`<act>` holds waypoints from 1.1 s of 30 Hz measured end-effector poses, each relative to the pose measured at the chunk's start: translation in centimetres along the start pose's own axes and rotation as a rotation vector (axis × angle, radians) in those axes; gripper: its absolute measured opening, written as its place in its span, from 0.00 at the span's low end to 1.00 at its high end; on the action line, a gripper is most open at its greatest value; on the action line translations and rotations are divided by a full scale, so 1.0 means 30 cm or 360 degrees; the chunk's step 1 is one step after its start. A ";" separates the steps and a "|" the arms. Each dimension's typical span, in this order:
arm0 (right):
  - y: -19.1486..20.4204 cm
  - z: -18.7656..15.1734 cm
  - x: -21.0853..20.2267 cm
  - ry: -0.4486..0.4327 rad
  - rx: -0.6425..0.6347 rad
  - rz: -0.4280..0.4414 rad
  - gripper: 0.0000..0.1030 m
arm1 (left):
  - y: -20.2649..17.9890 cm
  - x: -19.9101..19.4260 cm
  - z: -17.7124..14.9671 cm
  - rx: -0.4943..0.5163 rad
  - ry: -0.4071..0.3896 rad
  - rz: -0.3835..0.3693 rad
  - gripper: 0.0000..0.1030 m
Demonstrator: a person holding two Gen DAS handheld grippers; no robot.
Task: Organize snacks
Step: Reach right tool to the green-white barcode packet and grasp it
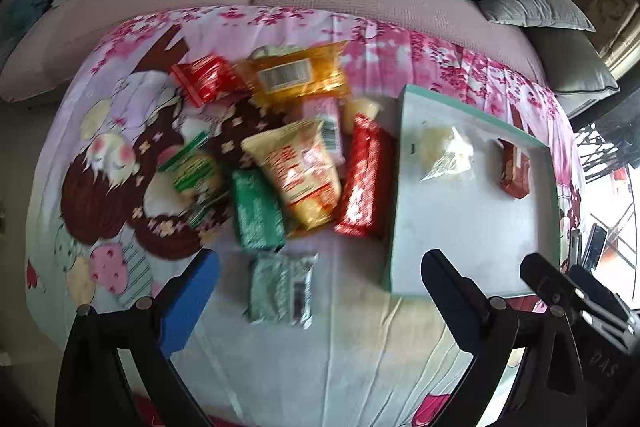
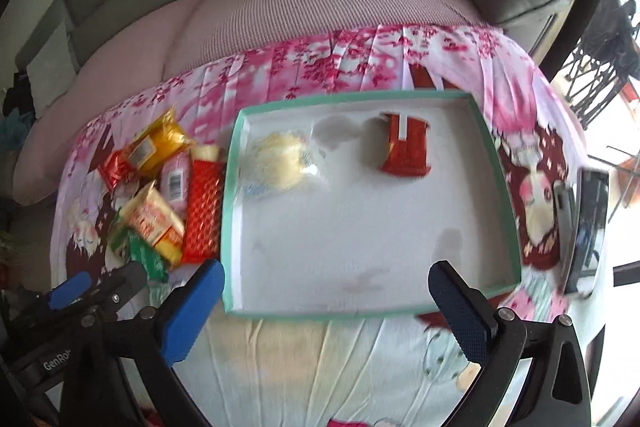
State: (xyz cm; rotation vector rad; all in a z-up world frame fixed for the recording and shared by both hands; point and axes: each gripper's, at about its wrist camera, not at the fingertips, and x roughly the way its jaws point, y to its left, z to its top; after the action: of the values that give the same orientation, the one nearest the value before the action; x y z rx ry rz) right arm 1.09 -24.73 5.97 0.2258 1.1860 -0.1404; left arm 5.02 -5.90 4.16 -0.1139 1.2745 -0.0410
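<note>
Sofa cushions fill the top of both views, and below them a pink cartoon-print cloth (image 1: 352,367) covers the worktop where the snacks sit.

Your left hand-held gripper (image 1: 320,279) is released, jaws wide, with nothing between them; a pale green packet (image 1: 280,287) lies on the cloth just below it in the left wrist view. Your right hand-held gripper (image 2: 326,291) is also released and empty, hanging over the lower edge of the tray (image 2: 232,163).

Judging by the empty grippers, you are between picks. For the next one, take the pale green packet: it lies apart from the pile, so you can close on it without dragging its neighbours. Come down with the pads across its short side and pinch the body, not the crimped end. Set it in the bare lower part of the tray, clear of what is there.

Counts, as far as the blur allows:
- 1 tray, teal-rimmed, right of centre in the left wrist view.
- 2 snacks inside it: 1 clear bag of pale pieces (image 2: 280,163) and 1 red-brown packet (image 2: 406,151), well apart.
- About 9 snacks in the pile at centre left, among them 2 red ones, 1 orange packet (image 1: 300,75), 1 cream packet (image 1: 300,171) and 1 dark green packet (image 1: 256,211); I cannot tell the exact number.
- 1 pale green packet alone.
</note>
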 end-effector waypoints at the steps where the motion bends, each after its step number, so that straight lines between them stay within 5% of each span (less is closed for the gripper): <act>1: 0.008 -0.013 -0.002 -0.0004 -0.0007 0.0009 1.00 | 0.006 -0.003 -0.011 -0.0010 -0.0003 0.0010 0.98; 13: 0.121 -0.132 0.057 0.0042 -0.0069 -0.0081 1.00 | 0.121 0.010 -0.044 -0.0105 0.0029 0.0183 0.98; 25: 0.218 -0.174 0.191 0.0048 0.0016 -0.0025 1.00 | 0.283 0.114 -0.024 -0.0169 -0.0022 0.0227 0.98; 33: 0.357 -0.163 0.218 0.0000 -0.0124 0.0026 1.00 | 0.326 0.147 -0.014 -0.0142 -0.0052 0.0175 0.98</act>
State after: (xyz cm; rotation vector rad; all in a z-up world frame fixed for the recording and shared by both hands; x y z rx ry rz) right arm 1.55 -13.07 -0.78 0.1672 1.1870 -0.0800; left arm 5.59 3.37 -1.20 -0.1209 1.2481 0.1118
